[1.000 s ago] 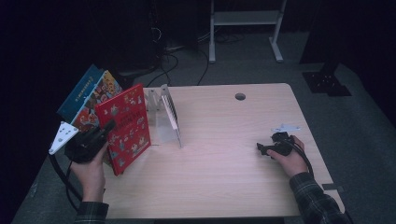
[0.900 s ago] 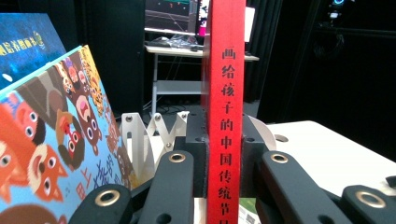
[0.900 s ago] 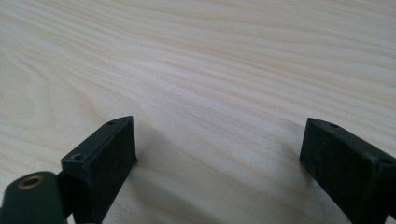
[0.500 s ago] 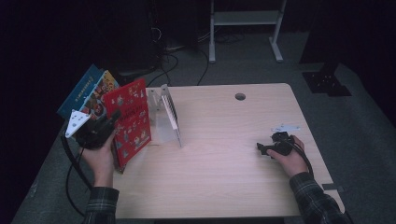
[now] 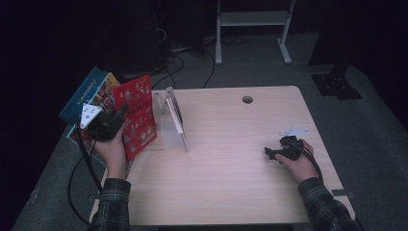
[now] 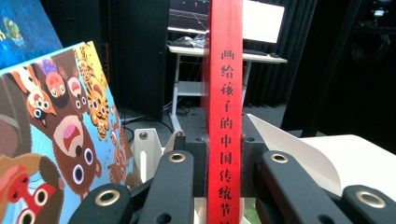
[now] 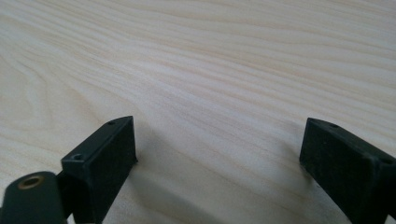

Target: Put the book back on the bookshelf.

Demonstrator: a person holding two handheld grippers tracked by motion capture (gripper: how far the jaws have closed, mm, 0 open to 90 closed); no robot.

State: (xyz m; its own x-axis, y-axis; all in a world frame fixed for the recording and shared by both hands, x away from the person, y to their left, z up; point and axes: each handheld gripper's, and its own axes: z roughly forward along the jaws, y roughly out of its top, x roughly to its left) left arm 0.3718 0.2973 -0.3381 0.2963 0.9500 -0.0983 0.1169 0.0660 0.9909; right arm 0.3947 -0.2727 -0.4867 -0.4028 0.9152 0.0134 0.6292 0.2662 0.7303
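Left tool [image 6: 223, 186] clamped on red book [image 6: 225, 116] spine, upright for slotting into rack [image 5: 173, 122]; right tool [image 7: 219, 158] apart, idle on bench [image 5: 231, 183].

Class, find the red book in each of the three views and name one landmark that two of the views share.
High view: the red book stands at the table's left edge, beside the left gripper.
Left gripper view: its red spine runs up the middle, clamped between the jaws.
Right gripper view: bare table, no book.
Shared landmark: the clear plastic stand beside the book.
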